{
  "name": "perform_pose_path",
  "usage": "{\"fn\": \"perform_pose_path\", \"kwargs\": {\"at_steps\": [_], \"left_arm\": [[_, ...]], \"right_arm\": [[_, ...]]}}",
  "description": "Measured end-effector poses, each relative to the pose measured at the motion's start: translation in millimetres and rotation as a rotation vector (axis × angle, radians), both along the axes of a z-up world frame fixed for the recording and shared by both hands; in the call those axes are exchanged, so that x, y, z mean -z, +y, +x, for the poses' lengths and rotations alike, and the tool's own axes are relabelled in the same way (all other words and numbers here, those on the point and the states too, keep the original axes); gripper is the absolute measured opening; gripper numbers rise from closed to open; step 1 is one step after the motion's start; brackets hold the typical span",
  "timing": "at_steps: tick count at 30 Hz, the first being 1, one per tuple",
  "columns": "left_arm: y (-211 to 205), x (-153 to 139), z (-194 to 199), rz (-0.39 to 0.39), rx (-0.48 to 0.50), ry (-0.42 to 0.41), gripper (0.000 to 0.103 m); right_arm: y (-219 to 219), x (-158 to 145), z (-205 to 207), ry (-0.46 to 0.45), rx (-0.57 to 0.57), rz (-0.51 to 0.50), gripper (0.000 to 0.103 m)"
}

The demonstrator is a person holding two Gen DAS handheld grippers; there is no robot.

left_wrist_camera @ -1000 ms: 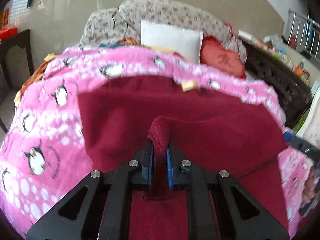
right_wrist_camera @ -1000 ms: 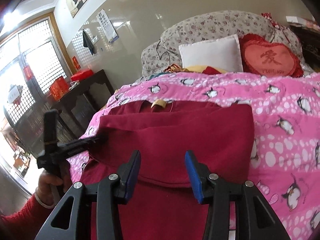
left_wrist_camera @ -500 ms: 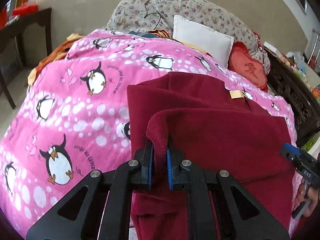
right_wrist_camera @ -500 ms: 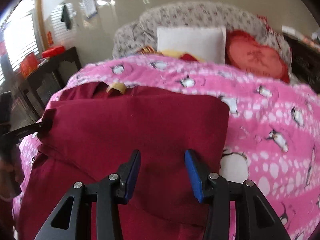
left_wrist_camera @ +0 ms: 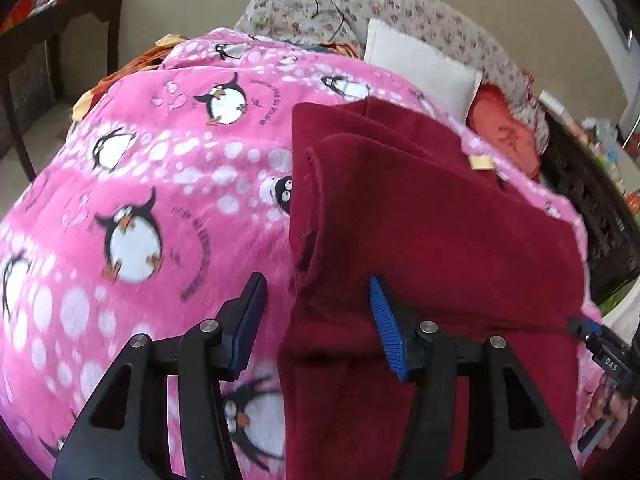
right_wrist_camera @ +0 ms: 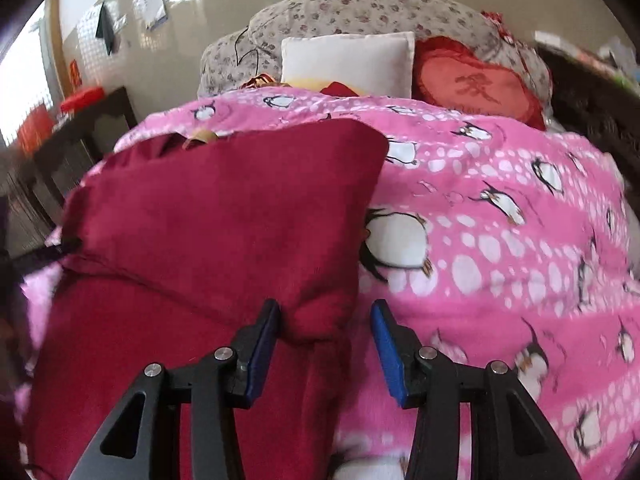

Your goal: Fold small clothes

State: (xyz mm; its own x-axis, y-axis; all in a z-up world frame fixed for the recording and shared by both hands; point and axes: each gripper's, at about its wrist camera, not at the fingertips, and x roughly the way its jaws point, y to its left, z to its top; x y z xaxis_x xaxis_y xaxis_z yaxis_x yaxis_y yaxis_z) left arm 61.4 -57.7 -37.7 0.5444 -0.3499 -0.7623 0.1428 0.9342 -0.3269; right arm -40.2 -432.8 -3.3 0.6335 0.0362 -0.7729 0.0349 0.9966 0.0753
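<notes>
Your left gripper (left_wrist_camera: 318, 320) has just been opening — its jaws now stand spread, with the left edge of the dark red garment (left_wrist_camera: 420, 232) lying between them, touching neither blue pad. The folded-over flap it pinched a moment ago lies loose on the cloth ahead of the jaws.

Your right gripper (right_wrist_camera: 324, 340) also has its jaws spread. The lower right corner of the garment's folded layer bulges up between them, closer to the left pad; whether it touches that pad you cannot tell. The right pad hangs over bare blanket.

There is one garment, folded over on itself, lying on the pink penguin-print blanket (right_wrist_camera: 500, 240) that covers the bed. A small tan label (left_wrist_camera: 482, 162) shows at its far edge.

In the left view, your right gripper's tip and the hand (left_wrist_camera: 616, 412) holding it appear at the garment's right edge.

Beyond the blanket lie three cushions: one white pillow (right_wrist_camera: 348, 60), one red heart-shaped cushion (right_wrist_camera: 480, 84), and one grey floral bolster (right_wrist_camera: 360, 12) behind both. One dark wooden table (left_wrist_camera: 52, 52) stands left of the bed.
</notes>
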Motion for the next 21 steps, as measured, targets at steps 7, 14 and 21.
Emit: {"fn": "perform_pose_path", "kwargs": {"at_steps": [7, 14, 21], "left_arm": [[22.5, -6.3, -50.3, -0.031, -0.008, 0.021, 0.053], [20.5, 7.1, -104.0, -0.027, 0.042, 0.071, 0.054], [29.8, -0.3, -146.5, -0.011, 0.077, 0.078, 0.054]], "right_arm": [[6.5, -17.4, -45.1, -0.02, -0.004, -0.033, 0.045], [10.3, 23.6, -65.0, 0.056, -0.022, 0.023, 0.045], [15.9, -10.5, -128.5, 0.037, -0.148, 0.143, 0.046]]}}
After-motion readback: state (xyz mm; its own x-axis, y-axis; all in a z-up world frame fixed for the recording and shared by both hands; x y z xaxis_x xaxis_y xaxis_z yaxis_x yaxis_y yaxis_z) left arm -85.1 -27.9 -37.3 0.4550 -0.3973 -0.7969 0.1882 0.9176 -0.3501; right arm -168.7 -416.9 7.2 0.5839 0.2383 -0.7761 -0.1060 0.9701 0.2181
